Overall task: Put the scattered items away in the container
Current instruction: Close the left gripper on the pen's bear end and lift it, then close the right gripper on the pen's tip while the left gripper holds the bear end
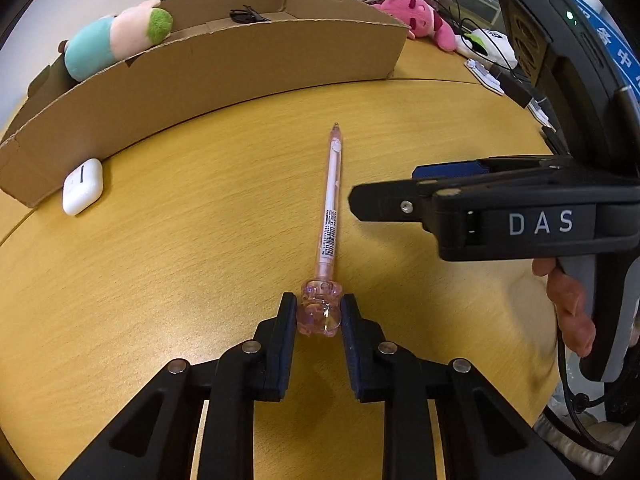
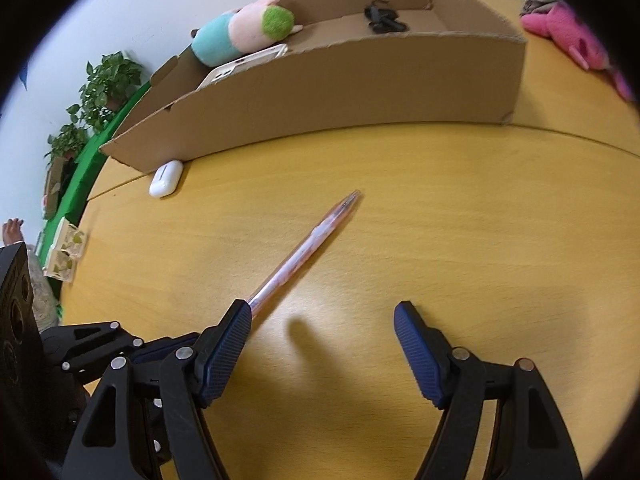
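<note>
Left gripper (image 1: 319, 312): closed on the pink pen (image 1: 330, 204) at its cap end, both pads pressed against the moulded pink ornament. The pen's long axis runs straight ahead of this gripper, in line with its fingers, tip pointing away toward the cardboard box (image 1: 224, 76). The barrel appears to lie along the bench (image 1: 160, 280) — whether it has left the surface cannot be told from either view.

Right gripper (image 2: 324, 332): released, jaws standing wide apart, nothing between them. It hangs above the bench just beside the left gripper, on the pen's right flank; seen from the left wrist its fingers (image 1: 384, 204) lie crosswise to the barrel, close to it but apart.

Governing relation: the box lies directly ahead of the left gripper, beyond the pen tip, its near wall standing across the line of travel. The pen is held at one extreme end, so its whole length projects forward of the grip. Judgement — the carry calls for a lift high enough for the tip to pass over the wall; a low advance would likely drive the tip into the cardboard and pivot the pen in the pads.

Left gripper is the nearer and already engaged; the right has no present role with the pen.

Also noted: a white earbud case (image 1: 82, 186) ahead and to the left, touching or nearly touching the box's outer wall, outside it. A plush toy (image 1: 116, 36) and a black object (image 1: 248, 15) are already inside
</note>
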Tool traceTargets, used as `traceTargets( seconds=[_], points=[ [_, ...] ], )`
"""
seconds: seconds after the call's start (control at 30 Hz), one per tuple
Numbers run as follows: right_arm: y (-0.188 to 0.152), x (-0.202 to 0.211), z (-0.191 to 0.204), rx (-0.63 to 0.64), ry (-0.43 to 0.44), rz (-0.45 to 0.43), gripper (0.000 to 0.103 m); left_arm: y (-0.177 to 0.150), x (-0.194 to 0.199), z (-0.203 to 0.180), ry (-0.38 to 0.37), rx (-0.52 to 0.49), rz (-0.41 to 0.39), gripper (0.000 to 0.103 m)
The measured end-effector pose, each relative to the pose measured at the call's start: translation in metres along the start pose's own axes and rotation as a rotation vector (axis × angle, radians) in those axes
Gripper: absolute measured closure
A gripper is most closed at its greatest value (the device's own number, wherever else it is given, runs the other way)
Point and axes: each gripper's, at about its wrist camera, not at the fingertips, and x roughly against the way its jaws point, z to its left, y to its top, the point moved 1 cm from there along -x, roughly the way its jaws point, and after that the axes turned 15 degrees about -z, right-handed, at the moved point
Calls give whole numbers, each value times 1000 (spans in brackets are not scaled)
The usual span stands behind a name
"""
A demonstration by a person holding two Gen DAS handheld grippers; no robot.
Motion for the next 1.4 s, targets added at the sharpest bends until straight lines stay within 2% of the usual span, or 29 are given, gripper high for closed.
traceTargets(
  seconds=[0.1, 0.37, 0.4, 0.43, 0.47, 0.5, 0.53, 0.6, 0.83, 1.0, 1.13, 1.4],
  points=[
    [2, -2, 6, -14, 33, 11, 28, -1, 4, -1, -13, 11, -3, 80],
    [4, -12, 21, -73, 140, 31, 28, 8, 32, -6, -44, 27, -91, 80],
    [5, -13, 20, -90, 150, 29, 33, 9, 34, -7, -46, 24, -98, 80],
    [6, -15, 20, -103, 154, 30, 47, 9, 36, -6, -47, 22, -101, 80],
    [7, -17, 19, -120, 158, 35, 56, 8, 36, -5, -47, 23, -100, 80],
    [7, -19, 17, -131, 157, 39, 70, 8, 36, -5, -46, 26, -97, 80],
    [8, -20, 13, -146, 149, 40, 76, 6, 35, -3, -49, 29, -93, 80],
    [9, -21, 9, -177, 157, 33, 80, 4, 32, -3, -56, 29, -84, 80],
    [20, -11, 13, -183, 162, -20, 88, 3, 28, -7, -97, 31, -79, 80],
    [38, 7, 33, -95, 146, -84, 91, 11, 29, -7, -102, 48, -95, 80],
    [64, 29, 46, -24, 117, -171, 92, 17, 31, -7, -112, 60, -114, 80],
    [92, 60, 75, 117, 109, -285, 94, 32, 44, -6, -96, 62, -195, 80]
  ],
)
